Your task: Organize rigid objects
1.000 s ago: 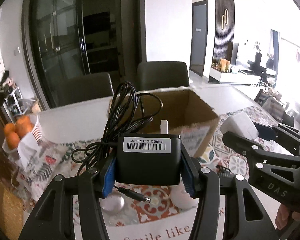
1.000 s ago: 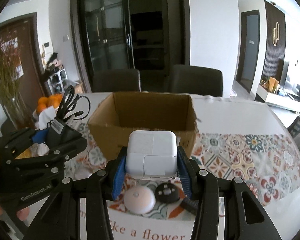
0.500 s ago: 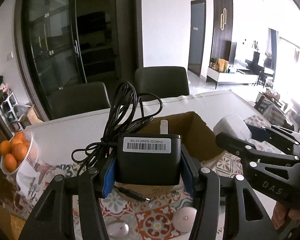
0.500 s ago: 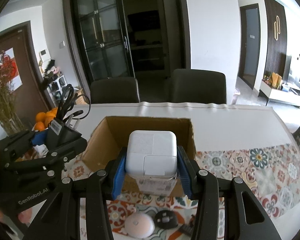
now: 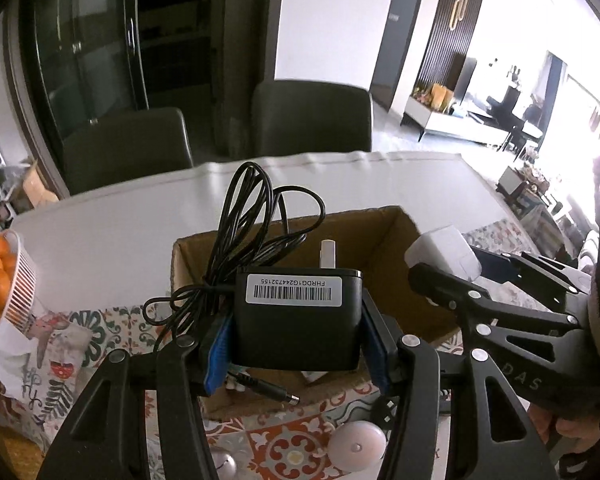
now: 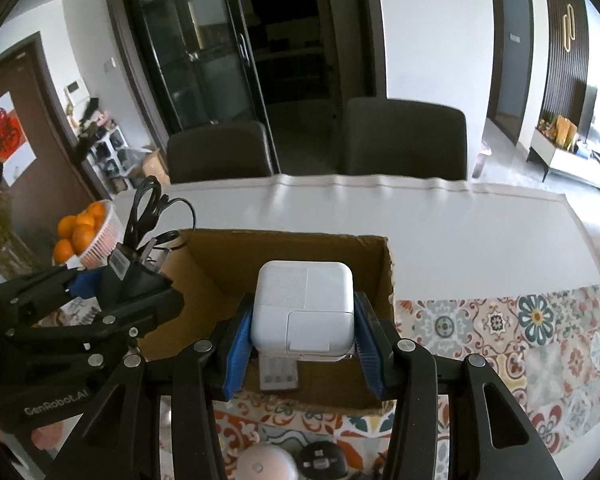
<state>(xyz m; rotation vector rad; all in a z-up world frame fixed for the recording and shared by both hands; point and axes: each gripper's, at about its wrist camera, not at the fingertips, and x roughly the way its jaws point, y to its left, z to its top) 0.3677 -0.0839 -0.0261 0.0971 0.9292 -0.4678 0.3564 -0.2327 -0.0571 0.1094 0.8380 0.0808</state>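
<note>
The left gripper (image 5: 296,320) is clamped on a black power adapter (image 5: 296,316); the right gripper (image 6: 302,332) is closed on a white charger (image 6: 303,312). Over the last second both have risen and moved forward, so the cardboard box (image 6: 204,264) now sits below them with its mouth showing. Both items look ready to drop in. The adapter is boxy, carries a barcode label, and trails a bundled black cable (image 5: 252,216); the charger is a smooth rounded cube.
</note>
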